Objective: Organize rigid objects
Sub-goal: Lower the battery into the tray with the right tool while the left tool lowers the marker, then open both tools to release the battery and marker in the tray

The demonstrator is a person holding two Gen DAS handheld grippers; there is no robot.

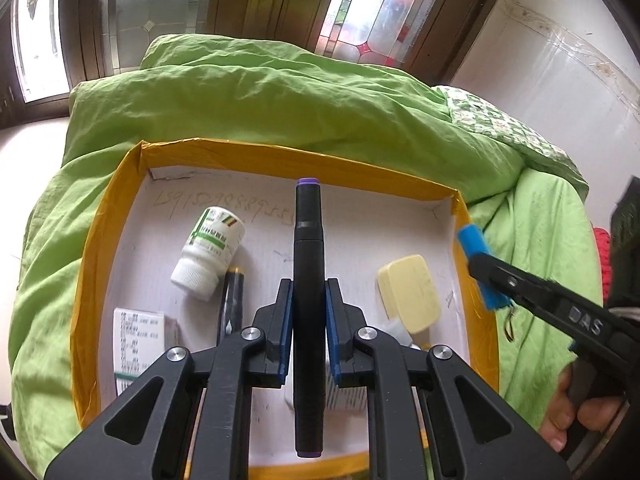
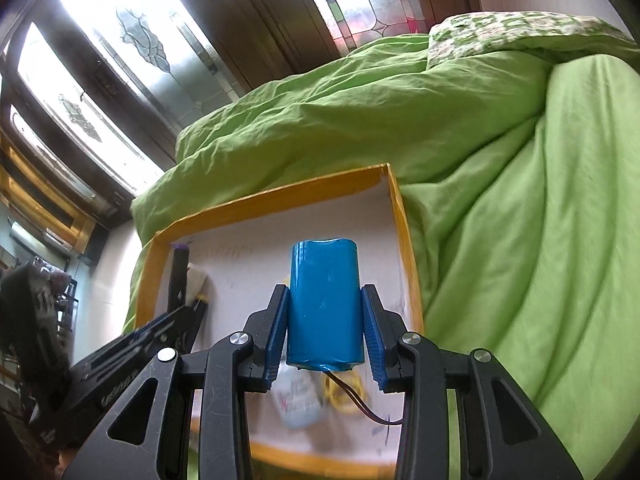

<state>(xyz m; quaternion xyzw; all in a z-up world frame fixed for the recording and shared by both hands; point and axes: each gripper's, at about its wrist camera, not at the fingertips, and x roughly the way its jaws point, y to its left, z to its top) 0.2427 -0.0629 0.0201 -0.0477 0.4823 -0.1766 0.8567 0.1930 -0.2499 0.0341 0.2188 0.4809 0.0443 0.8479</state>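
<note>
While both grippers hang over the yellow-rimmed box point(image 1: 100, 248), we see two grips.
Left gripper point(image 1: 308, 300) jaws pinch black marker point(image 1: 307, 240); right gripper point(image 2: 325, 312) jaws pinch blue battery pack point(image 2: 324, 304).

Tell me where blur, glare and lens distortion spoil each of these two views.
Left wrist view: sharp in the middle, the marker and white bottle crisp; fisheye bends the box rim; the right hand-held gripper is slightly smeared. Right wrist view: window blown out, items under the blue battery pack blurred.
</note>
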